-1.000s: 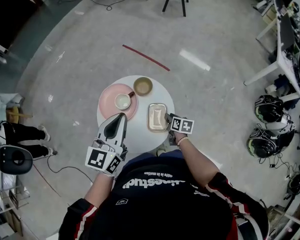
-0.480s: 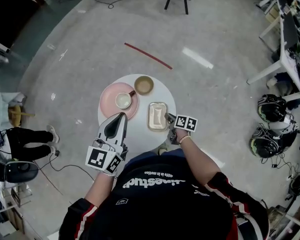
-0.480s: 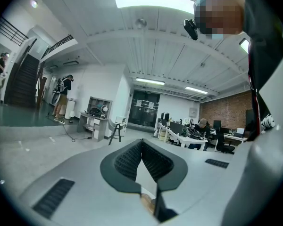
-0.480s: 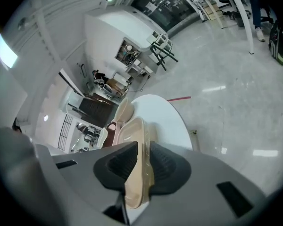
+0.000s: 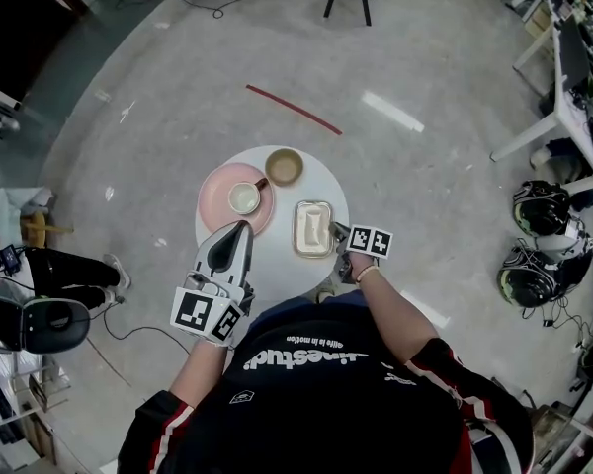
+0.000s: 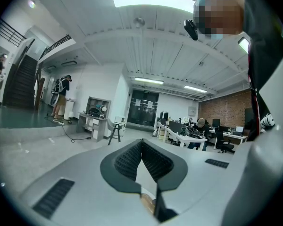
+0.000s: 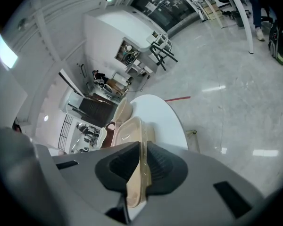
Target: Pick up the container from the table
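**My right hand-held gripper (image 5: 336,231) pinching the container (image 5: 312,228) at the counter's (image 5: 277,255) right edge**

Its jaws have just been closing on the beige container's thin rim, and in the right gripper view they hide its near end. My left hand-held gripper (image 5: 239,227), pressed together and empty, hangs over the counter's near-left edge. The white print on my shirt (image 5: 306,363) is upside down and unreadable.

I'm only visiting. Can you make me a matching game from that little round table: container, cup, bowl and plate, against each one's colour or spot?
Things:
1. container
2. cup
3. bowl
4. plate

Descriptions:
A. pink
B. stands on the plate
C. beige, rectangular, on the right side of the table
D. brownish, round, at the table's far edge

Pairs: 1-C, 2-B, 3-D, 4-A
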The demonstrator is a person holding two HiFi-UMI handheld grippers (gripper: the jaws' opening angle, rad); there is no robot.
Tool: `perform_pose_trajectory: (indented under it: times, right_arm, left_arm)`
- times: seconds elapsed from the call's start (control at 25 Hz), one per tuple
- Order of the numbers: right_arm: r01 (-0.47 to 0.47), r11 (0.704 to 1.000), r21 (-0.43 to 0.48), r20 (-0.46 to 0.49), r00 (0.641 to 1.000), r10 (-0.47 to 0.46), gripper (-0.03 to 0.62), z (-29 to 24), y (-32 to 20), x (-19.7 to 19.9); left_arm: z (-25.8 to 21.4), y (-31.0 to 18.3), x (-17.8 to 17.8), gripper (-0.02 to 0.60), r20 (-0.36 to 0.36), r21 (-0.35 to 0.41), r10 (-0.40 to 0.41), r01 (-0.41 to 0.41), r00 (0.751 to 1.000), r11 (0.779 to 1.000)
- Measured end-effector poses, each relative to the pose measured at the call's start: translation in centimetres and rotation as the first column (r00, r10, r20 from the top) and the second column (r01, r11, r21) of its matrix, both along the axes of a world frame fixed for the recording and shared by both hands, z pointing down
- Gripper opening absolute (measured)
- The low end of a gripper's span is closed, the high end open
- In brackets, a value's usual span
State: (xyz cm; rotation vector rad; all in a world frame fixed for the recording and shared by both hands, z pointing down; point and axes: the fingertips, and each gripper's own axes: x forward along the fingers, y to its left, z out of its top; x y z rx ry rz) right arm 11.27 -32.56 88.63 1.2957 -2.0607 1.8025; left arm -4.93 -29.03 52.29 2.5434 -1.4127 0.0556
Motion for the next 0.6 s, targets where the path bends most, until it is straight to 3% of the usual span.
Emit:
perform_pose_trajectory:
  times: [0.6]
  right_arm:
    - [0.005,1.0,0.021,-0.003,1.0,-0.005,0.055,-1.2,0.4,-0.2]
  left_arm:
    - [-1.0,0.9,-0.2,0.025,0.013,0.013,0.011,-0.012,1.0,1.0]
